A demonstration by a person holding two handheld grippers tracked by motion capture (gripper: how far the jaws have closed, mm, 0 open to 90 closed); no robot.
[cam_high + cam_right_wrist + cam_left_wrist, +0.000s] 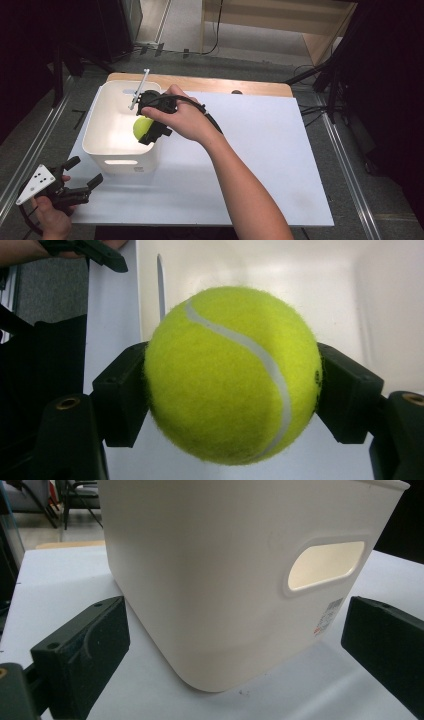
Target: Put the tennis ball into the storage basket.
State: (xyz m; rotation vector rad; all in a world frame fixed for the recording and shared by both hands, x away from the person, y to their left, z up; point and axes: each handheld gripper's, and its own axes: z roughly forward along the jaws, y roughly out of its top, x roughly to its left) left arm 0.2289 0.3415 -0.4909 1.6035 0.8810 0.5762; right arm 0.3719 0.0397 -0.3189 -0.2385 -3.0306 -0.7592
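Carrying the tennis ball (142, 128) over the open mouth of the white bin (95, 135) is the step in hand, as I judge it, and the bin is the landmark for all that follows. The right tool (150, 131) grasps the ball firmly, one black jaw pressed on each side of it, as the right gripper view shows (232, 375). The ball hangs above the bin's interior, close to its right wall and a little below the rim line as seen from the high view.

To do this well, I would bring the ball further toward the middle of the bin before letting go, so it cannot clip the right wall and bounce out. Lowering it some way inside first should keep the rebound small, since a tennis ball is lively on hard plastic. The jaws should part evenly, and the tool should lift straight up clear of the rim.

The left tool (82, 186) rests near the bin's front left corner, apart from it, with jaws spread and nothing between them; its own view faces the bin's front wall and handle slot (325, 565).

The bin stands on a white sheet (260, 150) covering the counter, whose wooden edge (215, 82) shows behind the bin. Beyond lie a grey floor, cables and dark stands.
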